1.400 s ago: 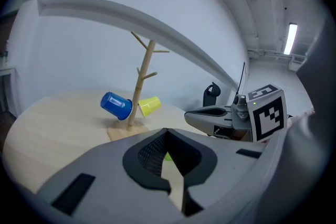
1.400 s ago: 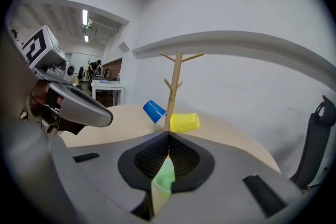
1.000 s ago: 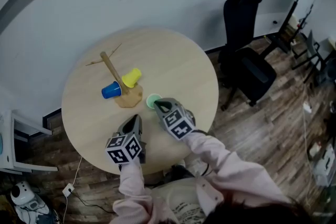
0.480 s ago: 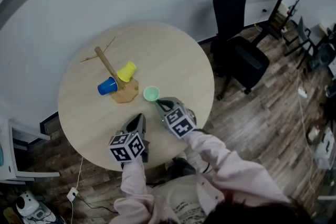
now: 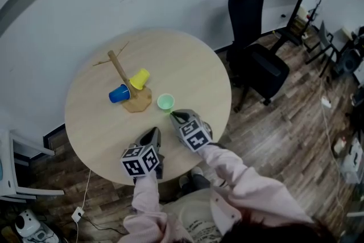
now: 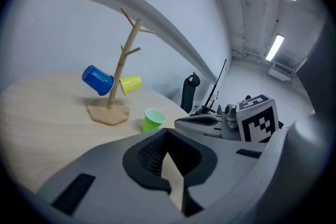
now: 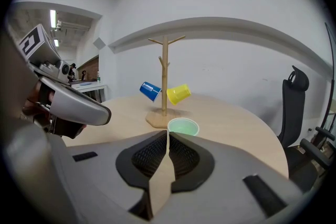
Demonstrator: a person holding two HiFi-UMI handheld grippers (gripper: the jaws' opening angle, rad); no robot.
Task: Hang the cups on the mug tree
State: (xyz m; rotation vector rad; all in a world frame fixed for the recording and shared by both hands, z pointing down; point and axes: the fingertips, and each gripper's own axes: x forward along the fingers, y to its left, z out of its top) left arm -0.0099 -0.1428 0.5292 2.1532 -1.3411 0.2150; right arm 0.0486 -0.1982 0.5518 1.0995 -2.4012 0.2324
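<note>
Retreat of the right gripper [image 5: 173,115] from the upright green cup [image 5: 165,102], its empty jaws just parting slightly, leaves the cup unhung; the left gripper [image 5: 154,130] is closed and empty.

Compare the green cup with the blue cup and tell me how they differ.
The green cup stands upright on the table, mouth up; the blue cup hangs tilted on the mug tree, clear of the tabletop. The green cup is pale green, the blue cup deep blue. Both are plain tapered cups.
</note>
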